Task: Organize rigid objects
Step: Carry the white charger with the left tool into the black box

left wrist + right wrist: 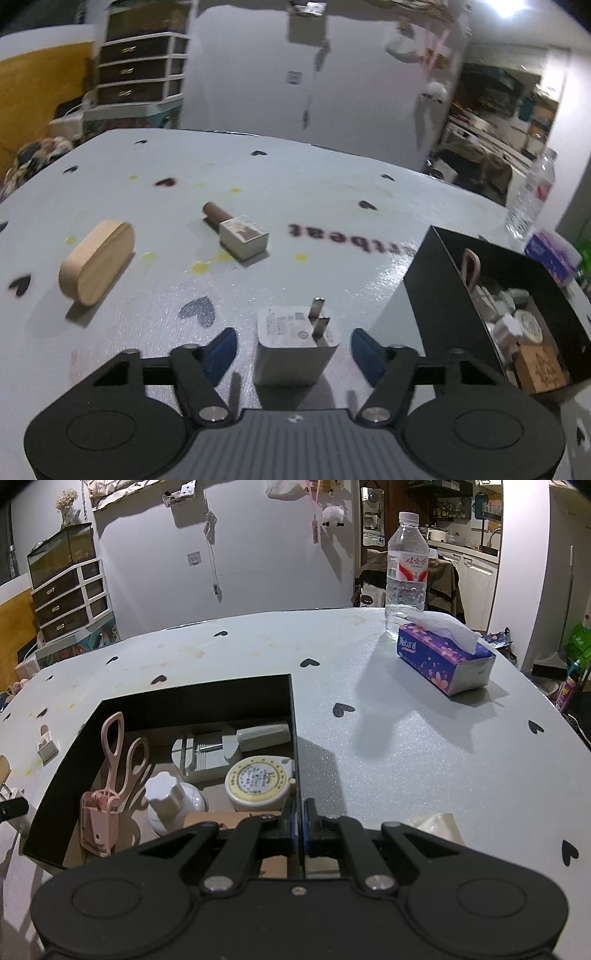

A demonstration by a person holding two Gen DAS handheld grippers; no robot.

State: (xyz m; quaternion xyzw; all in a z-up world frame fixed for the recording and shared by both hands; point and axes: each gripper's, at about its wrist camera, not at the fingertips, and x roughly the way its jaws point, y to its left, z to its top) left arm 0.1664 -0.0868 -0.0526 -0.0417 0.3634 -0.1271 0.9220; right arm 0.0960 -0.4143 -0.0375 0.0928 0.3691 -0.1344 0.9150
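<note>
A black box (291, 701) is sitting on the table (406, 757), which is pale grey with little dark hearts on it. Inside the box, a pink eyelash curler (110, 771) is leaning against the left wall, a white jar with a wavy lid (166, 801) is standing next to it, a round tape measure (258, 782) is lying by the right wall, and a grey tool with a handle (229, 746) is lying toward the back. A small wooden block with a carved picture (541, 367) is sitting at the near end of the box. The right gripper (298, 827) is pinching the right wall of the box, with its jaws pressed tight on the thin wall. The white plug charger (295, 343) is sitting on the table near its front edge, left of the box, with two metal prongs sticking up. The left gripper (293, 350) is hanging around it with its jaws spread, and the blue pads (221, 350) are not touching it. Farther back a wooden oval case (96, 266) and a little bottle with a brown cap (236, 230) are lying on the table. By the far right corner a tissue pack (443, 661) and a water bottle (406, 572) are standing.
</note>
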